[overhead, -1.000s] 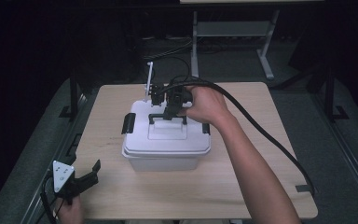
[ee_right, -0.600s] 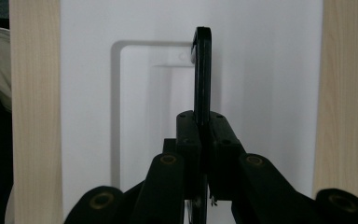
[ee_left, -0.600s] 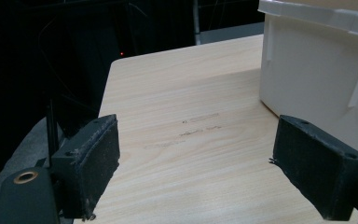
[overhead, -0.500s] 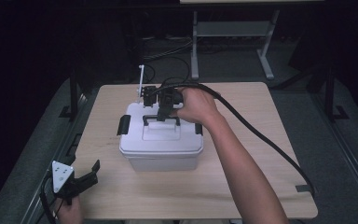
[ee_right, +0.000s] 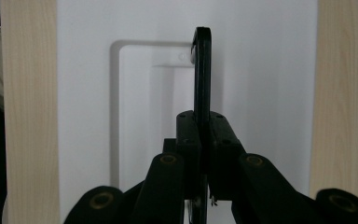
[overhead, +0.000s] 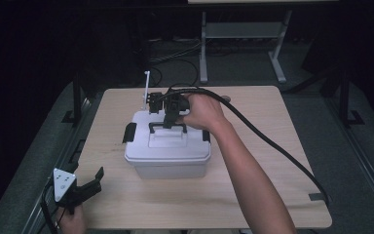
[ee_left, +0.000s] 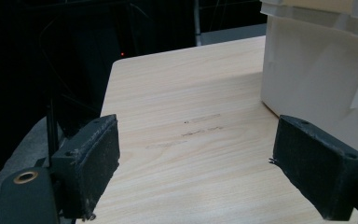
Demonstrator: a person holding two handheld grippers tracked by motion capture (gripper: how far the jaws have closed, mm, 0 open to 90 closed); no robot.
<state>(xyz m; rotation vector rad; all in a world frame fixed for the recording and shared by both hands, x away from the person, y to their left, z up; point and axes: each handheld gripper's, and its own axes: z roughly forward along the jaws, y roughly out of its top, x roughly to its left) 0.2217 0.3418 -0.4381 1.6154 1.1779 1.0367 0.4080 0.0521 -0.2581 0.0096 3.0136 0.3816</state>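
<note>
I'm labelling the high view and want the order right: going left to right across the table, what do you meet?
Left hand-held gripper at the table's near left corner → white box → right hand-held gripper, shut on the box's black handle.

In the left gripper view the white bin (ee_left: 317, 79) runs off the top and right edges, its lid unseen. In the right gripper view the tongs (ee_right: 201, 140) cover the near end of the black handle (ee_right: 202, 70). In the high view the left hand (overhead: 70, 224) is cut by the bottom edge.
</note>
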